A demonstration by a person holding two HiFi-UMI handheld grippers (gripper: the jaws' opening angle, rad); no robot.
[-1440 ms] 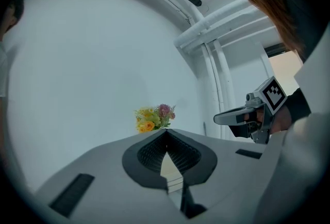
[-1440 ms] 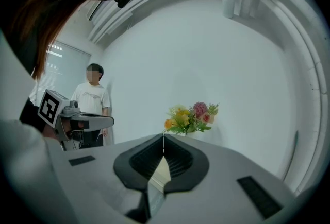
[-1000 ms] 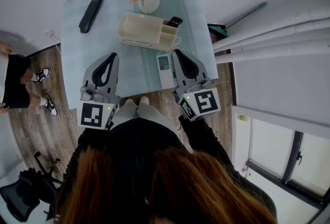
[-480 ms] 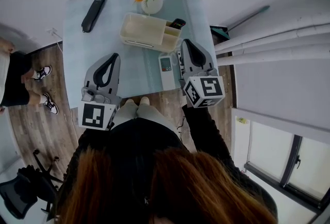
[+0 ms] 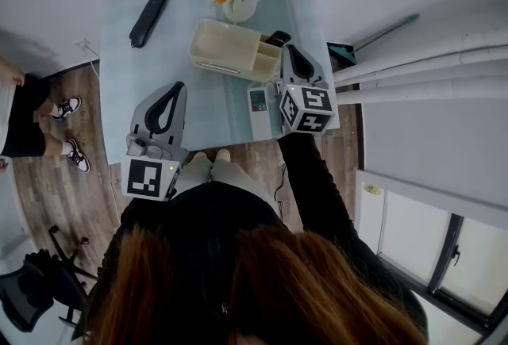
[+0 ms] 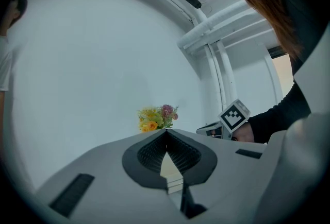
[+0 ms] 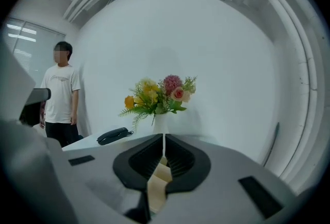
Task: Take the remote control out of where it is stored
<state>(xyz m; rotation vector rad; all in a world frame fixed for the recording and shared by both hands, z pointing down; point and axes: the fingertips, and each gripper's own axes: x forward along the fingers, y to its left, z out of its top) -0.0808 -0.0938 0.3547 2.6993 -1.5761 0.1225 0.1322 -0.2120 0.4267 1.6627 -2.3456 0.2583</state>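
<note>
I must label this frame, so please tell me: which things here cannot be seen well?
- Head view: dark remote shows only its end; the organizer wall hides the rest.
- Head view: white remote buttons too small to read.
- Right gripper view: the right gripper body covers the organizer, only a cream strip shows.

On the pale blue table (image 5: 131, 74) a cream box (image 5: 225, 50) has a black remote (image 5: 276, 38) poking out of its small end part. The right gripper (image 5: 290, 51) points close to it. A white remote (image 5: 259, 109) lies just beside that gripper. The left gripper (image 5: 175, 88) hangs over the table's near edge
</note>
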